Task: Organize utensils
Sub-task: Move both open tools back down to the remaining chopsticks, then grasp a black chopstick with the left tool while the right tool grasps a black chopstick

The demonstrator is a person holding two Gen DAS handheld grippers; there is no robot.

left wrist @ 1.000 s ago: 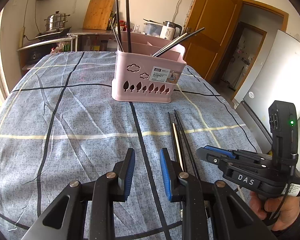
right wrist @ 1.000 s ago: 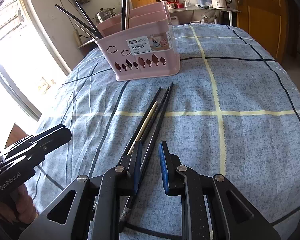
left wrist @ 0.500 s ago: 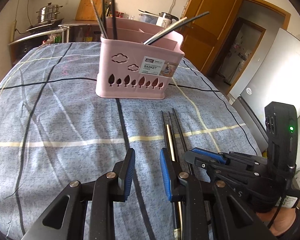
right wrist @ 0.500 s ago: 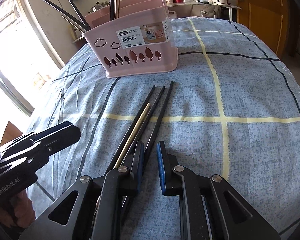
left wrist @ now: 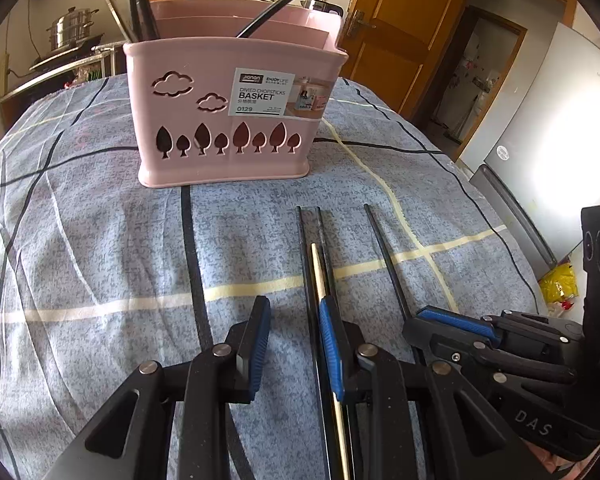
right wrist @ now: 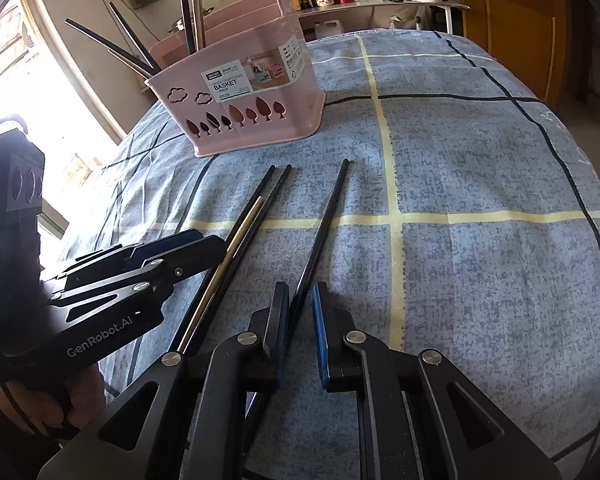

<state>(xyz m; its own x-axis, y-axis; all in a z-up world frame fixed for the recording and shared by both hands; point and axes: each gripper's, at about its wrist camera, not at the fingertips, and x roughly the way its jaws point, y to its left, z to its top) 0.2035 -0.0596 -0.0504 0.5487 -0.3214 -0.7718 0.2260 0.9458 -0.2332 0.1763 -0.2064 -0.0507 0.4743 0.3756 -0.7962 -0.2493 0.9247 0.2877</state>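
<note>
The pink basket (left wrist: 224,108) serves as the landmark: it stands on the blue checked tablecloth (left wrist: 80,240) and already holds several chopsticks, dark and metal ones leaning out of its compartments, so part of the sorting looks done. Four sticks remain on the cloth in front of the basket, tips pointing toward it: two black chopsticks (right wrist: 260,204) lying close together, a pale chopstick (right wrist: 236,240) resting against them, and a single black chopstick (right wrist: 324,216) set off to their right. The right gripper (right wrist: 301,332) sits low over the near end of that single stick, which runs between its blue pads (right wrist: 319,332); the jaws stand narrowly apart and, by my reading, have not yet clenched on it. The left gripper (left wrist: 290,344) hovers in front of the basket beside the bundle, jaws released and holding nothing, its right pad just above the pale stick. Compared with a second ago, both cameras are closer to the basket, which now looms larger, and the single black stick lies apart from the bundle where before all four lay bunched together; the right gripper has shifted from the bundle onto it. What is left, I judge, is to lift these four and drop them into the basket.
</note>
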